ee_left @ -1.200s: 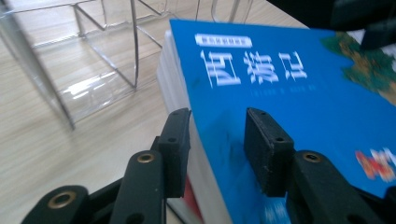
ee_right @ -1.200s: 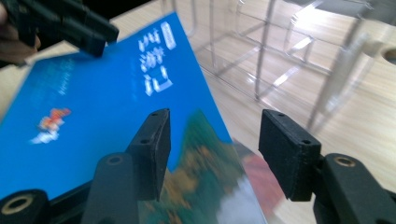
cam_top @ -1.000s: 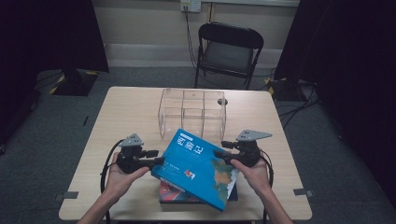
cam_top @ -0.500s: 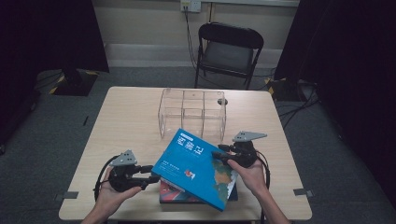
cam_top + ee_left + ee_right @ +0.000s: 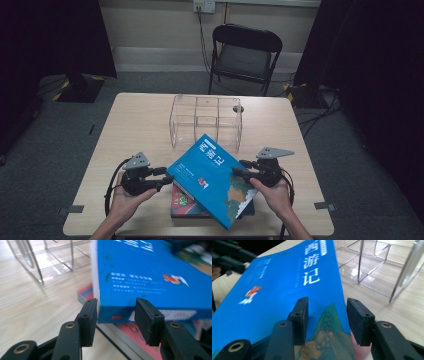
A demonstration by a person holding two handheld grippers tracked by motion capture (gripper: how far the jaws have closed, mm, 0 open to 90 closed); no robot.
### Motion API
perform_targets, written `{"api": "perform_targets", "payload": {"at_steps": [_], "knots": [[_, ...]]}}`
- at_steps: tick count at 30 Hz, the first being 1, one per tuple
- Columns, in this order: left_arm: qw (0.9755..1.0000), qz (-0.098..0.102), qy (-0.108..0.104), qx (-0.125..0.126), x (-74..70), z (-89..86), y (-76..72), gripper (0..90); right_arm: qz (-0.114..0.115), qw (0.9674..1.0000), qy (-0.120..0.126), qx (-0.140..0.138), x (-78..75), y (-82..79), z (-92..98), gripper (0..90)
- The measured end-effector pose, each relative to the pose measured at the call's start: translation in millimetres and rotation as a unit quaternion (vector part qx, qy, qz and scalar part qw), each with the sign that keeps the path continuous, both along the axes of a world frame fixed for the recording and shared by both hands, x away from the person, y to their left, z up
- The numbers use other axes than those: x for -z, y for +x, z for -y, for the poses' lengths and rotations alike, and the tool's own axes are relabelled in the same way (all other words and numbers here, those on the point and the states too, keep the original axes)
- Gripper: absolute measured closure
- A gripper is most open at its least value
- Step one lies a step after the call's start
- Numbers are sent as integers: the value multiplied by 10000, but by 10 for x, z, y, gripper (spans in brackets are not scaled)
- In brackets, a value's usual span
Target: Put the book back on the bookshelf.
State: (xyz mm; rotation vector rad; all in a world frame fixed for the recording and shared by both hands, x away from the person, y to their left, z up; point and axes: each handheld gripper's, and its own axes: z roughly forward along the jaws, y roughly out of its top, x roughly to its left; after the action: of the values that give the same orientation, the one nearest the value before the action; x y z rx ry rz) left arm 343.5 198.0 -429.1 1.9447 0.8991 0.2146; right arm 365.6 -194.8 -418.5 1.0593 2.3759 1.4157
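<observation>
A: Tilting that big blue hardcover book [image 5: 212, 180] off the red book [image 5: 181, 200] so it's heading upright for the clear acrylic rack [image 5: 206, 121]?

B: Yep, you're pinching its edge in your right gripper [image 5: 241, 168]; your left gripper [image 5: 165, 178] is gaping at the corner, gripping nothing.

Blue book [image 5: 215, 177] lies atop another book [image 5: 186, 202], before the organizer [image 5: 206, 120].

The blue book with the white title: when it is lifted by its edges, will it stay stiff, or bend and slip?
The blue softcover book looks thick, so it probably sags little. Its glossy cover may slip on the black pads. It lies tilted on the red book, so a push would likely slide it off.
</observation>
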Motion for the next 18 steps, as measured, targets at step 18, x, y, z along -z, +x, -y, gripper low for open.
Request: {"api": "perform_targets", "payload": {"at_steps": [18], "knots": [[9988,-362,210,238,134,164,14,527,-142,9994,4,-327,-35,144,46,611]]}}
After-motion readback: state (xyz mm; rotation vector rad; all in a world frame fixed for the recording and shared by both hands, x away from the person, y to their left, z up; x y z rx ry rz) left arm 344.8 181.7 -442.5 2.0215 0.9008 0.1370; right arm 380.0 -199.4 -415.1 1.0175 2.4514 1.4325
